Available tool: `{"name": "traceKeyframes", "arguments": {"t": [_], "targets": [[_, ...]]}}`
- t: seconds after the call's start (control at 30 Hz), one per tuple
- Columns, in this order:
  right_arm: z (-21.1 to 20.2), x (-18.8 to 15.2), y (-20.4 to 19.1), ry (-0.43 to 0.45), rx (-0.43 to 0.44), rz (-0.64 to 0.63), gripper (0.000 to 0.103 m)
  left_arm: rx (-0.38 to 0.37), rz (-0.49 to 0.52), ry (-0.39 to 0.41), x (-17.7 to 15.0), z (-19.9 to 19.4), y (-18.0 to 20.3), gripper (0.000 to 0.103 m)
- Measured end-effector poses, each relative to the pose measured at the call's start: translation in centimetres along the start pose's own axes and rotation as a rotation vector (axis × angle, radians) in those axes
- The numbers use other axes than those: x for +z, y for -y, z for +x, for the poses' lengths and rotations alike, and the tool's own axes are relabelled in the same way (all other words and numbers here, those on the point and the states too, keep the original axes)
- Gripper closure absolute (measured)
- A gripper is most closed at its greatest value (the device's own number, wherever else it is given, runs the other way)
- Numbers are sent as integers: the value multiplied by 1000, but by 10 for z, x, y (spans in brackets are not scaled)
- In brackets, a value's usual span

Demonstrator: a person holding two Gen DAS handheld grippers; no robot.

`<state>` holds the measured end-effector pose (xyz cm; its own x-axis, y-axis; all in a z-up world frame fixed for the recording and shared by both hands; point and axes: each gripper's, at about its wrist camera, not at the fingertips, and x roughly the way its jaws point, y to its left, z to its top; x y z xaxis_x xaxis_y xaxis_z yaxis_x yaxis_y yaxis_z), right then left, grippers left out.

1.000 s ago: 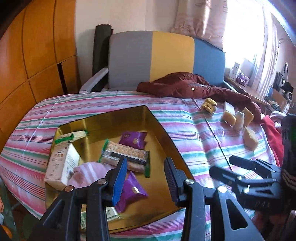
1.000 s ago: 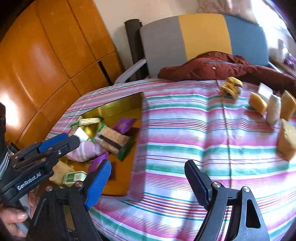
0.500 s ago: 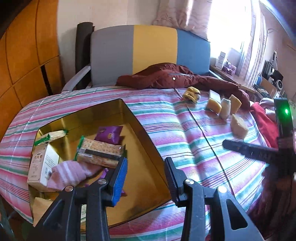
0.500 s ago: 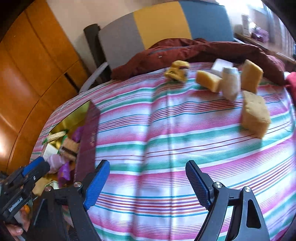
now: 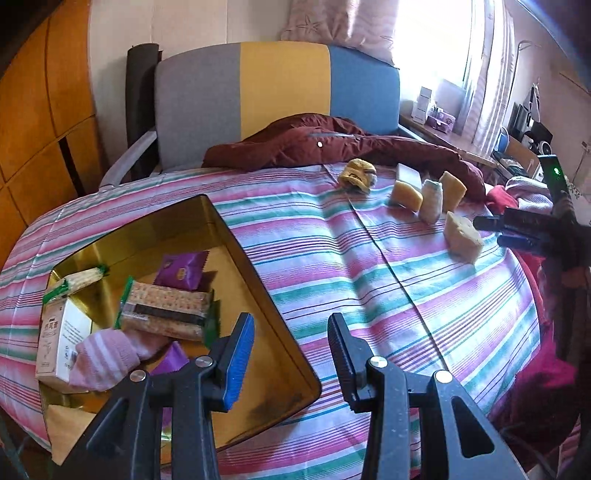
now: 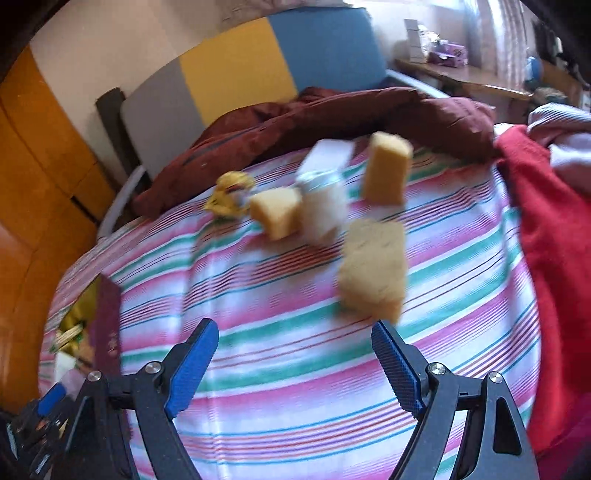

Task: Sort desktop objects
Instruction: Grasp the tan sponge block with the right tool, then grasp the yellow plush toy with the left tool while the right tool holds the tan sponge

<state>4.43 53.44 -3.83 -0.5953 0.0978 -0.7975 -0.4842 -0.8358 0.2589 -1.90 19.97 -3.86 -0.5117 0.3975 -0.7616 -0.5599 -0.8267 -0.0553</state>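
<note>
A chair (image 5: 280, 99) with grey, yellow and blue panels stands against a pale wall (image 5: 207, 22). Orange wood panelling (image 5: 40, 110) is on the left; a bright curtained window (image 5: 436, 44) on the right.

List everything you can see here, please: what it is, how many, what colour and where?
tray: one, gold, left on the striped cloth
purple packets: at least two, in the tray
cracker packs: two, green-edged, in the tray
box: one, white, at the tray's left wall
sock: one, pink striped, in the tray
sponges: four, yellow, far right on the cloth
bottle: one, whitish, among the sponges
yellow bundle: one, left of the sponges
jacket: one, maroon, at the cloth's far edge
chair: one, grey, yellow, blue, behind
left gripper: black, jaws empty, over the tray's corner
right gripper: black, jaws wide, before the nearest sponge
</note>
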Motion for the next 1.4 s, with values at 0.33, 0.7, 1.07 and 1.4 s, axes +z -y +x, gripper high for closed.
{"name": "traceKeyframes", "arguments": {"t": [0.33, 0.7, 1.07, 1.4], "targets": [[38, 32, 26, -24, -88, 8, 17, -13, 50, -37, 2, 16, 20, 62], [80, 36, 31, -85, -130, -69, 45, -40, 74, -73, 15, 36, 38, 62], [81, 36, 38, -106, -100, -51, 45, -142, -6, -94, 70, 67, 54, 62], [86, 37, 38, -132, -100, -56, 43, -213, -98, -121, 138, 121, 70, 62]]}}
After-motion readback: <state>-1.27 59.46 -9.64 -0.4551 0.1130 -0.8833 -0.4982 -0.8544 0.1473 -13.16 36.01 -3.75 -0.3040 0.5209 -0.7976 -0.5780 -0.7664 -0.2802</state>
